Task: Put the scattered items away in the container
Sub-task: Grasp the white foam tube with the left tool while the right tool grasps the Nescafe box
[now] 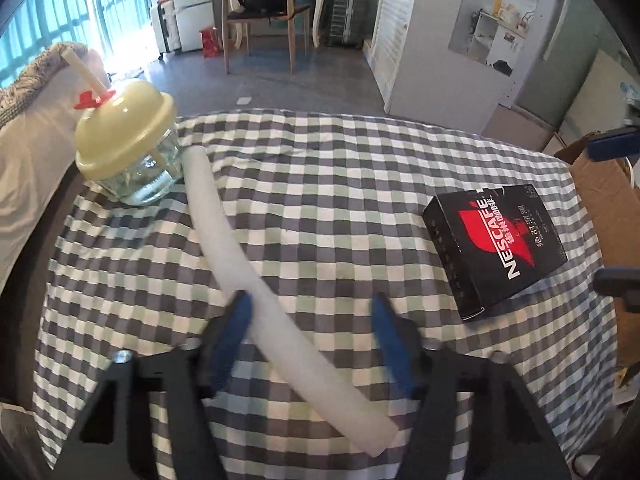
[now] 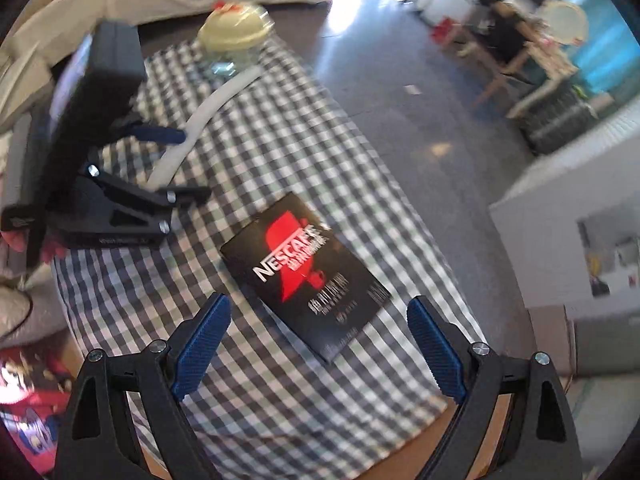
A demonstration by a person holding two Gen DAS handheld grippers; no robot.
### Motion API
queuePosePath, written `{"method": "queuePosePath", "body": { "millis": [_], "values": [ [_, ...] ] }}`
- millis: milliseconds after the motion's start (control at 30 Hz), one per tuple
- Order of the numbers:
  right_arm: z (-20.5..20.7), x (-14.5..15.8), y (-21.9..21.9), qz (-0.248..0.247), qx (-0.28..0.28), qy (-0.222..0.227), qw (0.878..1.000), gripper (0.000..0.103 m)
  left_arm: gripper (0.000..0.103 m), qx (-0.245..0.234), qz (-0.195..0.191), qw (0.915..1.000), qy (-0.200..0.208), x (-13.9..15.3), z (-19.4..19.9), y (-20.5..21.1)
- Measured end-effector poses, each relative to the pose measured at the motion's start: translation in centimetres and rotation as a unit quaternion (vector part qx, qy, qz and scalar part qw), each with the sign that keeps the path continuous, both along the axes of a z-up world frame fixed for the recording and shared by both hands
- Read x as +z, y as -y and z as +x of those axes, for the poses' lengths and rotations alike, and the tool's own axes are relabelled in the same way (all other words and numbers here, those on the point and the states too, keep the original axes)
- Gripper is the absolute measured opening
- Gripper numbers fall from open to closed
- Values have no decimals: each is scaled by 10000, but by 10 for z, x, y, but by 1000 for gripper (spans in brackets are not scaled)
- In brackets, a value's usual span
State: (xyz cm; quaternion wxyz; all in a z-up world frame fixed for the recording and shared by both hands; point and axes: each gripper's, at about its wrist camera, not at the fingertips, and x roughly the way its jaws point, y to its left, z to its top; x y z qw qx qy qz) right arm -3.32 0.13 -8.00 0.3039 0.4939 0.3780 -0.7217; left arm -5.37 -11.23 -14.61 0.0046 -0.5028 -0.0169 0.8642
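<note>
Two grippers, two targets: foam tube under the left, coffee box ahead of the right.

Left gripper point(image 1: 312, 312) straddles the white foam tube point(image 1: 256, 280), whose long axis runs diagonally from the lidded glass jar point(image 1: 132, 148) toward me; one pad touches it, the other stands clear, no clamp yet. Right gripper point(image 2: 320, 320) has jaws wide apart, empty, with the Nescafe box point(image 2: 304, 276) flat on the checked worktop point(image 1: 320, 184) just ahead. Cardboard container point(image 1: 600, 200) sits beyond the box.

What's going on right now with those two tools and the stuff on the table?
Left tool straddling white foam tube, jaws not clamped. Right tool open above black coffee box. Lidded glass jar touching tube's far end.
</note>
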Motion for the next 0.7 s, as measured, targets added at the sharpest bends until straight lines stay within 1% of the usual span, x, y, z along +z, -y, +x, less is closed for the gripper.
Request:
{"method": "queuePosePath", "body": {
  "millis": [33, 67, 167, 233, 267, 367, 400, 467, 500, 533, 567, 667, 700],
  "values": [
    [-2, -4, 3, 71, 107, 38, 9999, 90, 33, 79, -58, 10000, 10, 1, 0, 2],
    [-4, -11, 8, 155, 277, 83, 9995, 90, 18, 185, -107, 9998, 34, 2, 0, 7],
    [-8, -25, 17, 382, 625, 255, 9970, 90, 15, 268, 217, 9994, 97, 6, 3, 19],
    [-10, -34, 20, 509, 841, 358, 9945, 90, 14, 270, 239, 9993, 111, 9, 5, 22],
    [-11, -41, 22, 648, 952, 425, 9924, 90, 14, 261, 217, 9993, 130, 10, 6, 21],
    [-10, -54, 22, 1007, 1194, 309, 9872, 90, 15, 214, 208, 9995, 118, 13, 11, 20],
    [-10, -57, 21, 1099, 1266, 280, 9854, 90, 18, 173, 231, 9995, 116, 14, 13, 19],
    [-10, -63, 21, 1283, 1397, 242, 9815, 90, 48, 85, 208, 9996, 165, 13, 16, 13],
    [-10, -66, 21, 1321, 1446, 256, 9803, 90, 84, 106, 93, 9997, 219, 11, 16, 9],
    [-9, -68, 21, 1364, 1506, 249, 9788, 90, 100, 177, -71, 9994, 282, 7, 15, 4],
    [-8, -71, 23, 1410, 1571, 199, 9773, 91, 100, 253, -198, 9990, 324, 5, 13, 1],
    [-3, -79, 26, 1492, 1847, -156, 9713, 93, 100, 217, -1, 9981, 573, -7, 4, -4],
    [-2, -82, 26, 1499, 1881, -203, 9704, 93, 101, 258, 16, 9973, 685, -13, 2, -6]
  ]
}}
